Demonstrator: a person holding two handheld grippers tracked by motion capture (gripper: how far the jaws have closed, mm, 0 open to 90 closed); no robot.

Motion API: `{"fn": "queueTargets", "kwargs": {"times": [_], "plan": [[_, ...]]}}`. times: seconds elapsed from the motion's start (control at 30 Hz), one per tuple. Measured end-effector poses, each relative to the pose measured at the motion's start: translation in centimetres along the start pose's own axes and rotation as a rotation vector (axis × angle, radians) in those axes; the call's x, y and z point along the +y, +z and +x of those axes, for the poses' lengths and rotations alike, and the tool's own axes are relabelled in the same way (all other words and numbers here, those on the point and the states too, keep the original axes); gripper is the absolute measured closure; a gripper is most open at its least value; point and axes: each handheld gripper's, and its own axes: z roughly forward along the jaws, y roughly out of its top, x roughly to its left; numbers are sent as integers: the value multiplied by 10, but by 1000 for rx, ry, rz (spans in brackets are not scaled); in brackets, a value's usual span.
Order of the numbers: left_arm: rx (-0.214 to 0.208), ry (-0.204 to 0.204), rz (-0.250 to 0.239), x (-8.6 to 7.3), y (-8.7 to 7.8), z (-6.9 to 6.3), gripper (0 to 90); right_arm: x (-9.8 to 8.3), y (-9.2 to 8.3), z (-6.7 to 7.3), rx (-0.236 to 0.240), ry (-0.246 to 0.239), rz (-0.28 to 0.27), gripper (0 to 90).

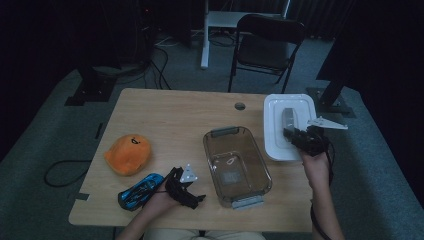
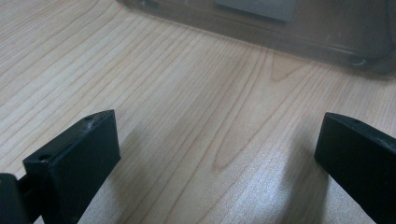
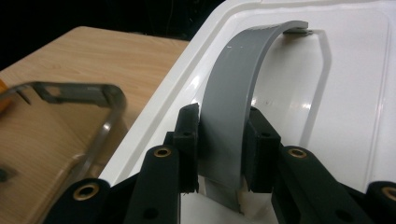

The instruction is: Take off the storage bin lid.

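Landmark: clear plastic storage bin (image 1: 236, 165), lidless, near the table's (image 1: 170, 115) front edge.
Lid: white bin lid (image 1: 276, 145) flat on the table, just right of the bin and touching or almost touching its side.
Handle: grey arched handle (image 3: 236, 100) on the lid's top, standing up.
Right gripper (image 3: 222, 154): jaws closed narrow on the handle's near end, pads (image 3: 188, 140) pressed to both its sides.
Left gripper (image 2: 215, 154): jaws spread wide with nothing between, low over bare wood just left of the bin's near corner.
Toys: orange plush (image 1: 127, 153) and blue toy car (image 1: 140, 190), both left of the bin, outside it.
Bin contents: a pale mark shows on its floor; in this dim view it looks like a label, not an object.
Done: lid gripped by its handle.
Left: probably lifting the lid over and seating it on the bin; the toys remain out.
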Motion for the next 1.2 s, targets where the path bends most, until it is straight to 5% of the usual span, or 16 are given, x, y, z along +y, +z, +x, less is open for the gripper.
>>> {"fn": "queueTargets", "kwargs": {"times": [0.63,1.2], "plan": [[-1,0,1,0,0,0,5,-60,63,-20,41,88,135,705],[-1,0,1,0,0,0,6,-86,89,-33,64,155,200,672]]}}
